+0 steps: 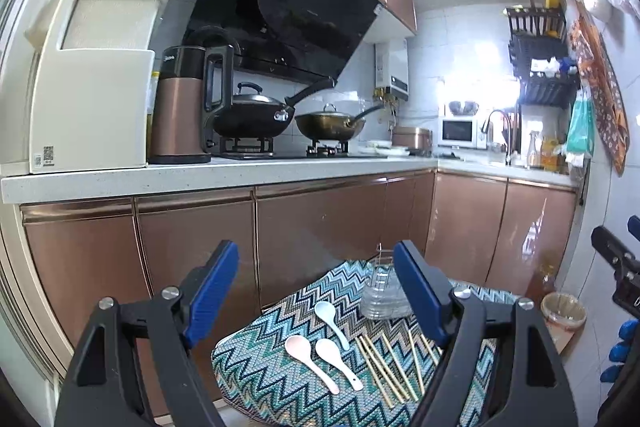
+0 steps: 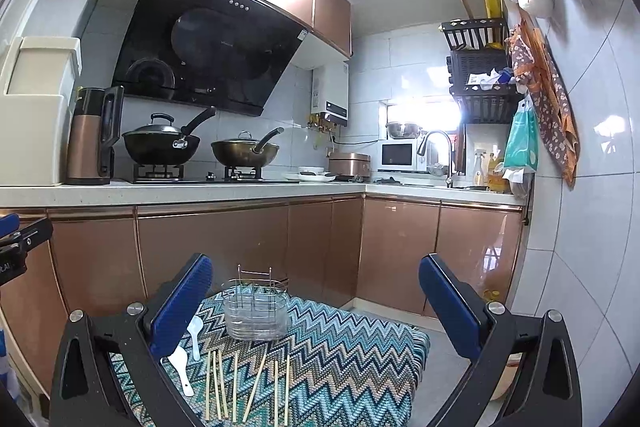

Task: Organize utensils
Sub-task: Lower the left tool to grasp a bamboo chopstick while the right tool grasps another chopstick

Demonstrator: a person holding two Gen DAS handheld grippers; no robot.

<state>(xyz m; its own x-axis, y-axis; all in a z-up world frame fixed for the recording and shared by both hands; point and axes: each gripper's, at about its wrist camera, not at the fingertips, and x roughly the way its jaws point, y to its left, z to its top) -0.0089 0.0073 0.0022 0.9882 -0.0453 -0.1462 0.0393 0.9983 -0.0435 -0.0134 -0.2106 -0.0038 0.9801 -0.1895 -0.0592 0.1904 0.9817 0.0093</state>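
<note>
A small table with a zigzag cloth (image 1: 276, 343) (image 2: 352, 355) holds three white spoons (image 1: 310, 355) (image 2: 182, 367), several wooden chopsticks (image 1: 392, 367) (image 2: 236, 383) and a clear utensil holder with a wire rack (image 1: 382, 293) (image 2: 256, 311) at its far side. My left gripper (image 1: 316, 287) is open and empty, held above the spoons and chopsticks. My right gripper (image 2: 316, 303) is open and empty, held above the chopsticks, with the holder between its fingers in view.
Copper cabinet doors (image 1: 320, 231) stand right behind the table. The counter above carries a kettle (image 1: 184, 107), two woks (image 1: 248, 115) and a microwave (image 1: 458, 133). A tiled wall (image 2: 580, 227) is at the right. A bin (image 1: 564, 311) stands on the floor.
</note>
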